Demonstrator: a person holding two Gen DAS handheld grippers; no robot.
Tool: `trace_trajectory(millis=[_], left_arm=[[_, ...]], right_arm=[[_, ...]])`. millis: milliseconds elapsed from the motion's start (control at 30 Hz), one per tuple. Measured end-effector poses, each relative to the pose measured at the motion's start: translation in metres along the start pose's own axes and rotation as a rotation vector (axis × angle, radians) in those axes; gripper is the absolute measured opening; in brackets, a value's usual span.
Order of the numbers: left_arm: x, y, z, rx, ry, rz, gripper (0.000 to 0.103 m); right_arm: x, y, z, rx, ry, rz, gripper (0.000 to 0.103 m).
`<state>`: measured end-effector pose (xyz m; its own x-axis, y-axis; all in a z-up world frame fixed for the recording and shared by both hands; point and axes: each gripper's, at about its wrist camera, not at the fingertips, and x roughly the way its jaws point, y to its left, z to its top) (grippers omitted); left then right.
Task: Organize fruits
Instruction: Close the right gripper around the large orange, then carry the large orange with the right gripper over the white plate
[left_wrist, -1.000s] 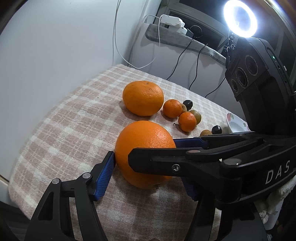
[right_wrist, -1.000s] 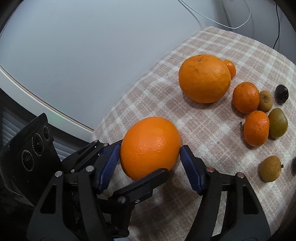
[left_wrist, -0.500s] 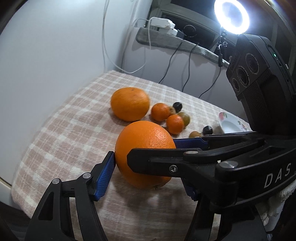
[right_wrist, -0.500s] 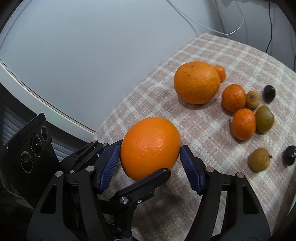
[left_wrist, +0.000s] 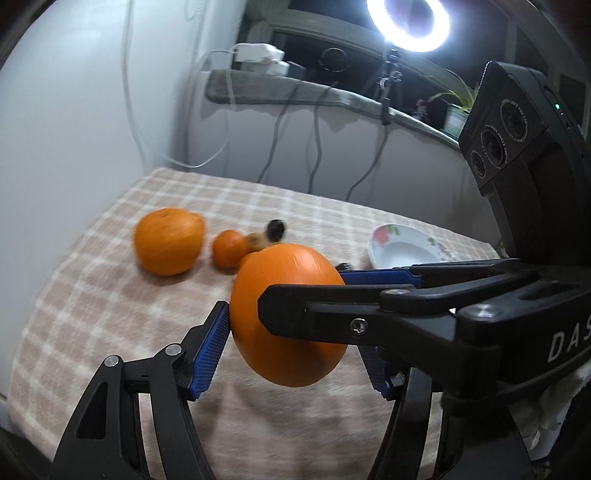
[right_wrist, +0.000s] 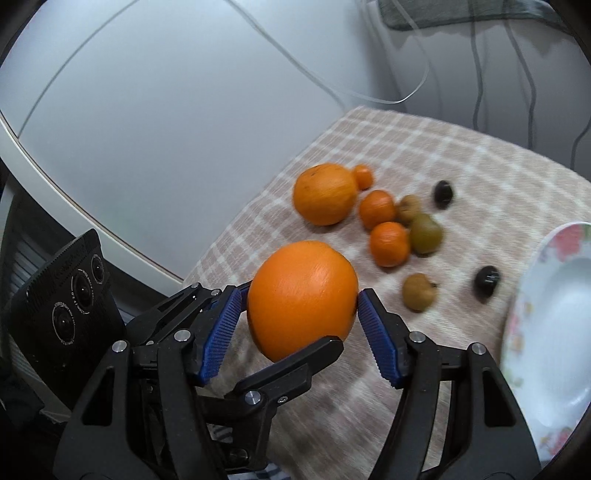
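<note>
A large orange (left_wrist: 288, 317) (right_wrist: 303, 299) hangs above the checked cloth (left_wrist: 92, 295), gripped from two sides at once. My left gripper (left_wrist: 291, 343) is shut on it with its blue pads (left_wrist: 207, 350) against the fruit's flanks. My right gripper (right_wrist: 301, 306) is shut on the same orange, and one of its black fingers (left_wrist: 332, 310) crosses in front in the left wrist view. A second large orange (right_wrist: 325, 194) lies on the cloth farther off, with mandarins (right_wrist: 389, 243), brownish-green fruits (right_wrist: 424, 234) and dark fruits (right_wrist: 487, 280) beside it.
A white floral plate (right_wrist: 554, 332) (left_wrist: 402, 247) sits on the cloth at the right. A white wall borders the table on the left. Behind stand a ledge with cables and a lit ring light (left_wrist: 408, 22).
Both grippers have risen and pulled back together, lifting the large orange off the cloth. The fruits on the cloth look farther away, and the plate has come into the right wrist view.
</note>
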<state>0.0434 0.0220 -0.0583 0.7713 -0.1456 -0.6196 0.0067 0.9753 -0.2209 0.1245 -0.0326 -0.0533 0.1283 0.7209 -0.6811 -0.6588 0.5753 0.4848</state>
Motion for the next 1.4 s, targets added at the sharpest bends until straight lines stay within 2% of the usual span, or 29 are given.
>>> trace_trajectory(millis=[167, 200, 267, 333, 433, 567, 700, 767, 833, 967, 1200, 1400], left_arm=[[0.007, -0.022, 0.006, 0.024, -0.013, -0.027, 0.063], [0.012, -0.028, 0.008, 0.038, -0.020, -0.029, 0.053], [0.023, -0.037, 0.009, 0.063, 0.004, -0.036, 0.039], [0.029, -0.039, 0.008, 0.050, 0.013, -0.050, 0.040], [0.027, -0.042, 0.007, 0.082, 0.018, -0.043, 0.041], [0.027, -0.042, 0.005, 0.095, 0.029, -0.047, 0.041], [0.031, -0.031, 0.005, 0.062, 0.043, -0.036, 0.041], [0.033, -0.025, 0.004, 0.042, 0.048, -0.037, 0.043], [0.036, -0.022, 0.004, 0.022, 0.057, -0.045, 0.044], [0.042, -0.021, 0.002, 0.011, 0.071, -0.064, 0.048], [0.052, -0.020, 0.000, -0.014, 0.092, -0.086, 0.069], [0.060, -0.021, 0.001, -0.021, 0.115, -0.106, 0.074]], right_arm=[[-0.027, -0.015, -0.005, 0.012, -0.033, -0.032, 0.069], [-0.030, -0.018, -0.006, 0.016, -0.033, -0.039, 0.069], [-0.030, -0.029, -0.010, 0.030, -0.023, -0.073, 0.062], [-0.021, -0.046, -0.012, 0.102, 0.004, -0.044, 0.056], [-0.021, -0.052, -0.015, 0.093, 0.001, -0.048, 0.053], [-0.023, -0.054, -0.017, 0.080, 0.006, -0.031, 0.053], [-0.038, -0.055, -0.013, 0.069, -0.034, -0.069, 0.056], [-0.046, -0.058, -0.007, 0.071, -0.052, -0.093, 0.070], [-0.048, -0.062, 0.000, 0.059, -0.063, -0.119, 0.073], [-0.042, -0.061, 0.009, 0.003, -0.033, -0.152, 0.074], [-0.026, -0.066, 0.015, -0.028, 0.021, -0.183, 0.074], [-0.021, -0.070, 0.013, -0.045, 0.050, -0.196, 0.074]])
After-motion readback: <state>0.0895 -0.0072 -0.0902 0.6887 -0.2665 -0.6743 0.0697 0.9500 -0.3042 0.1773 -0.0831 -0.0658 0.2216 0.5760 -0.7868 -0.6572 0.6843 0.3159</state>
